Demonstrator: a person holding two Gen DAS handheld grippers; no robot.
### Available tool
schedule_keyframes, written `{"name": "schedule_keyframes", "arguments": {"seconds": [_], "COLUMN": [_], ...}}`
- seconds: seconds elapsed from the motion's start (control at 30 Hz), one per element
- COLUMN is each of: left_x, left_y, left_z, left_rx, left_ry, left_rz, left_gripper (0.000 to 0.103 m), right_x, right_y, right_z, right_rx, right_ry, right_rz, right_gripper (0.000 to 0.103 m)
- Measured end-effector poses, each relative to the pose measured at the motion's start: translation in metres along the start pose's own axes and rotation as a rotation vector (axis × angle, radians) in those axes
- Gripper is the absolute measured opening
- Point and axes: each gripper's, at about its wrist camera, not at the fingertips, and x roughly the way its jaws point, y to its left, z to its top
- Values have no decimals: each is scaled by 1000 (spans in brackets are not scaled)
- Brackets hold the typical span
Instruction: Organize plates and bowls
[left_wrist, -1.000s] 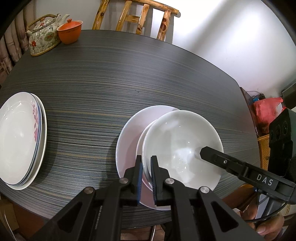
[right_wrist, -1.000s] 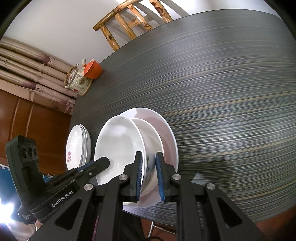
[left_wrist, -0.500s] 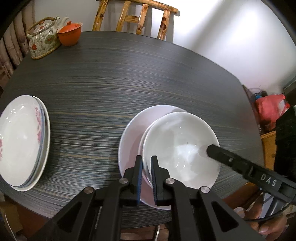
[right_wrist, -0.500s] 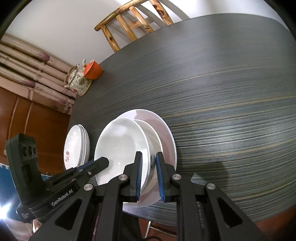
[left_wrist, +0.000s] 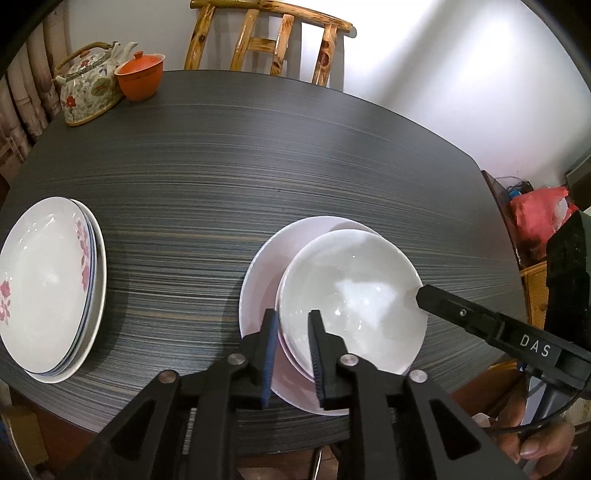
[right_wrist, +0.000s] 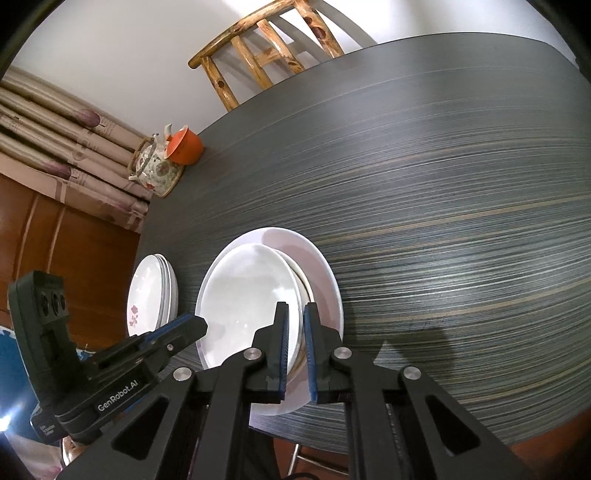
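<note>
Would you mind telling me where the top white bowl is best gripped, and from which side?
Grip the top white bowl by its thin raised rim, one finger inside and one outside. Come from the near table edge, where both the left gripper and right gripper already straddle opposite rim sections. It sits nested in another bowl on a large plate, so its underside is likely unreachable.

left gripper (left_wrist: 291, 325) slightly parted, right gripper (right_wrist: 294, 325) narrowly parted
</note>
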Motion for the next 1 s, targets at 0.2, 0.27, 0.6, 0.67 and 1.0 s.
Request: {"name": "schedule_keyframes", "arguments": {"seconds": [0.2, 0.27, 0.6, 0.67, 1.0], "left_x": [-7, -9, -13, -13, -10], "left_y": [6, 9, 22, 26, 41], "left_z": [-5, -8, -25, -27, -30], "left_rx": [1, 2, 25, 21, 22], "left_ry": [-39, -55, -100, -105, -115], "left_rz": [2, 6, 31, 26, -2], "left_gripper": [27, 30, 31, 31, 34], "right_x": [-5, -9, -30, -29, -19], "right_y": [-5, -8, -24, -26, -31], "right_z": [-3, -5, -19, -21, -30], "right_rx": [16, 22, -11, -13, 25], "right_ry": [-11, -26, -117, -118, -96], "right_rz": [17, 26, -24, -27, 11], "right_gripper": [10, 11, 12, 13, 24]}}
